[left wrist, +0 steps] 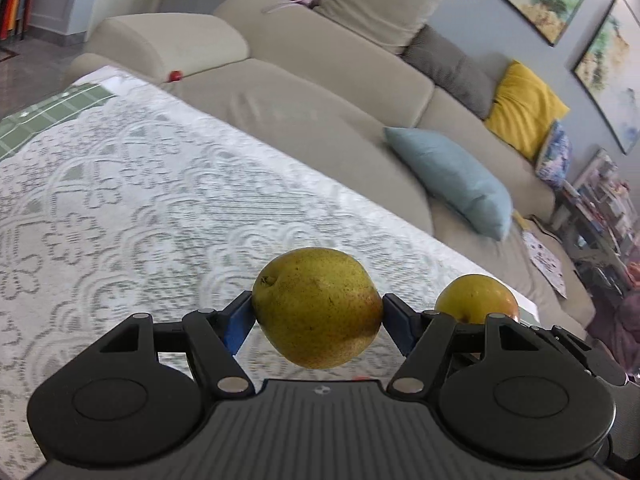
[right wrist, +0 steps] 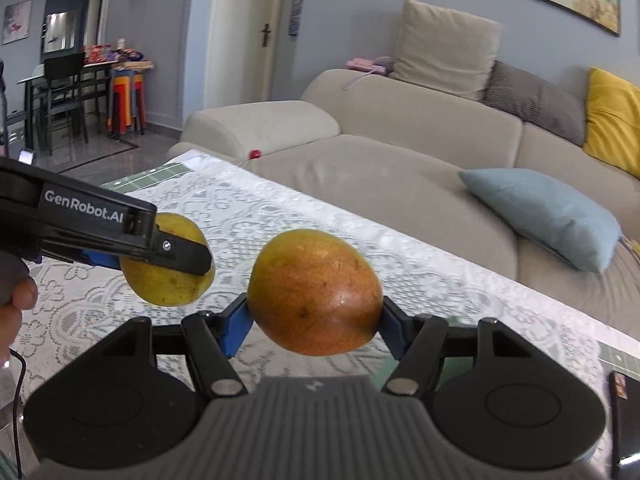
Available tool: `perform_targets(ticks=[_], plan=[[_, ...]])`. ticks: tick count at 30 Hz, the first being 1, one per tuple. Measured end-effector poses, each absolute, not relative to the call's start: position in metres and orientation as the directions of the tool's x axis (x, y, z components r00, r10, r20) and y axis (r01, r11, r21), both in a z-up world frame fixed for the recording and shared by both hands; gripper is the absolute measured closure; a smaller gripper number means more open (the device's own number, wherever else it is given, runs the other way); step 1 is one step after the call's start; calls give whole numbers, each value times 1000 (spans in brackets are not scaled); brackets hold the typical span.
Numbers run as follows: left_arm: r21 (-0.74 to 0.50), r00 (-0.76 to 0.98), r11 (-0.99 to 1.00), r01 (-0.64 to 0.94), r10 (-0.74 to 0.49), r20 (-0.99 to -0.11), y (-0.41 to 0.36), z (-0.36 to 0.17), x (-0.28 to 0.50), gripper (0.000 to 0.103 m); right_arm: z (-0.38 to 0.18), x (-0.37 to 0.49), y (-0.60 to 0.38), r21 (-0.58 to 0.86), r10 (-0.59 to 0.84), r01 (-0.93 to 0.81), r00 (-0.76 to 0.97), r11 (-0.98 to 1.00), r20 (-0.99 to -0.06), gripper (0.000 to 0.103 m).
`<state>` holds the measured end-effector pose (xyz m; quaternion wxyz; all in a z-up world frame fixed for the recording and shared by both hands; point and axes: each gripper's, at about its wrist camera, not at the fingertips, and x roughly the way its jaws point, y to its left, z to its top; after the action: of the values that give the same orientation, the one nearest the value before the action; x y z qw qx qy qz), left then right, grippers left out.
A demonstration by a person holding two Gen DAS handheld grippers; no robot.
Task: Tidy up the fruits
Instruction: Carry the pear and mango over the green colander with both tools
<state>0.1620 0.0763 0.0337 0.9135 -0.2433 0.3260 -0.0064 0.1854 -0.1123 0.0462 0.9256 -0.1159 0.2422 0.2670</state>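
Observation:
My left gripper (left wrist: pixel 318 310) is shut on a yellow-green pear (left wrist: pixel 316 306) and holds it above the lace-covered table (left wrist: pixel 120 208). My right gripper (right wrist: pixel 316 310) is shut on an orange-red pear (right wrist: pixel 316 292), also held above the table. In the right wrist view the left gripper (right wrist: pixel 166 258) shows at the left with its yellow-green pear (right wrist: pixel 172 280). In the left wrist view the orange-red pear (left wrist: pixel 476 298) peeks out at the right behind the gripper body.
A beige sofa (left wrist: pixel 320 92) runs along the table's far side, with a light blue cushion (left wrist: pixel 452 176) and a yellow cushion (left wrist: pixel 524 108). A small red object (right wrist: pixel 255 154) lies on the sofa by the table corner. A dining table and chairs (right wrist: pixel 64 88) stand far left.

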Motion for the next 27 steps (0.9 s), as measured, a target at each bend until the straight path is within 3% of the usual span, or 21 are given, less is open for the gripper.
perform_targets(ticks=[17,27], plan=[[-416,757,903,106,-344,-555,-35,48,194,24,32,195,-197,-80,305,-417,770,905,-561,39],[-368,702,915,165,-371,-608,-72,26,215,24,6,219,-212,-105,237,-385,738,917,-632,39]])
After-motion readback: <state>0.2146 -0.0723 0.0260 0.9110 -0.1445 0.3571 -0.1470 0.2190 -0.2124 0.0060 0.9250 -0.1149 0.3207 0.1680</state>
